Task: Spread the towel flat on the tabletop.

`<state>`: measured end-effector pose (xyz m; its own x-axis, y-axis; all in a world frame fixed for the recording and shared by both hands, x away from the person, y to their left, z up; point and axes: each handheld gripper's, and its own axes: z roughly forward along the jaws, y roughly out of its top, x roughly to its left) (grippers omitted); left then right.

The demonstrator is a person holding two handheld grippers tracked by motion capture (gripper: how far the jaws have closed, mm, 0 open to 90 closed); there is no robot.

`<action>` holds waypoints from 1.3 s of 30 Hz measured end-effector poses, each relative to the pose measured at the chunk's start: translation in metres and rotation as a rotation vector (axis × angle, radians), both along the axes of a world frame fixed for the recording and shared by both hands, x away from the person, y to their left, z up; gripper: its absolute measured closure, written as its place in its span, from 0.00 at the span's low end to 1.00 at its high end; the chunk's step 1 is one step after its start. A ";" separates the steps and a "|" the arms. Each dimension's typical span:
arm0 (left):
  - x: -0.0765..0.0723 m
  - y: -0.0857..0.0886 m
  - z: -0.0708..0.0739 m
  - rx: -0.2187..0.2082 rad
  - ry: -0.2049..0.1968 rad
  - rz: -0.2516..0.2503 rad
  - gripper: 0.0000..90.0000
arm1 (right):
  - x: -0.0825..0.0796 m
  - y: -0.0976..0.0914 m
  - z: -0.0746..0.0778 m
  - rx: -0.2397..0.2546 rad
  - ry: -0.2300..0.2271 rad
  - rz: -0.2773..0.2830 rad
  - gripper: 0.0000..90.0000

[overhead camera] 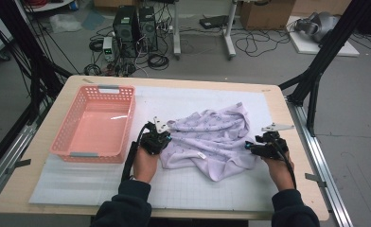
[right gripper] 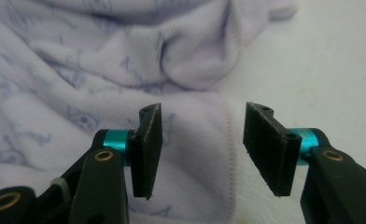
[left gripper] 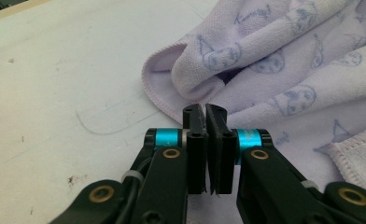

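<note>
A lilac cloth point(overhead camera: 212, 137) printed with small blue figures lies crumpled on the white mat point(overhead camera: 183, 189) at mid-table. My left gripper point(overhead camera: 167, 138) is at the cloth's left edge. In the left gripper view its pads point(left gripper: 204, 114) stand almost together, with their tips right at the folded hem of the cloth point(left gripper: 265, 60). No fabric shows in the thin slit between them. My right gripper point(overhead camera: 248, 146) is at the cloth's right edge. Its jaws point(right gripper: 202, 126) are spread wide just over the stitched hem of the cloth point(right gripper: 102, 60), touching nothing.
A pink plastic basket point(overhead camera: 127, 118) with nothing in it stands on the left part of the table, close to my left gripper. The wooden table edge point(overhead camera: 297, 142) runs just right of my right hand. Black frame struts, cables and computer boxes stand on the floor beyond.
</note>
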<state>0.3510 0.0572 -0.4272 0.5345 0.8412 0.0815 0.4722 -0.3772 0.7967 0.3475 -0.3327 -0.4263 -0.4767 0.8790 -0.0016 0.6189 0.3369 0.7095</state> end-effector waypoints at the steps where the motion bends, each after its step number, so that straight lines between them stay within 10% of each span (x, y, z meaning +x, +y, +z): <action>1: 0.000 0.001 0.000 -0.010 0.003 -0.005 0.88 | 0.003 0.003 -0.004 -0.025 0.014 0.001 0.53; 7: -0.003 0.005 0.004 -0.056 0.005 -0.029 0.70 | 0.006 0.000 -0.010 -0.019 0.056 0.013 0.95; 9: -0.004 0.006 0.006 -0.069 0.004 -0.047 0.68 | 0.006 -0.005 -0.009 -0.084 0.024 -0.056 0.95; 12: -0.007 0.006 0.008 -0.091 0.012 -0.087 0.66 | 0.005 -0.019 -0.010 -0.055 0.005 -0.162 0.93; 23: -0.018 -0.017 0.010 -0.206 0.067 -0.255 0.63 | -0.017 -0.025 0.001 0.043 -0.063 -0.158 0.60; 33: -0.025 -0.057 -0.008 -0.054 0.138 -0.291 0.59 | -0.040 -0.013 0.007 0.045 -0.062 -0.057 0.57; 39: -0.046 -0.063 -0.013 0.011 0.053 -0.323 0.94 | -0.058 -0.014 0.007 0.035 -0.059 -0.026 0.56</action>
<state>0.3049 -0.0054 -0.4397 0.7774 0.6265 0.0551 0.3670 -0.5231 0.7692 0.2897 -0.3463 -0.4194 -0.4538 0.8911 0.0020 0.5839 0.2956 0.7561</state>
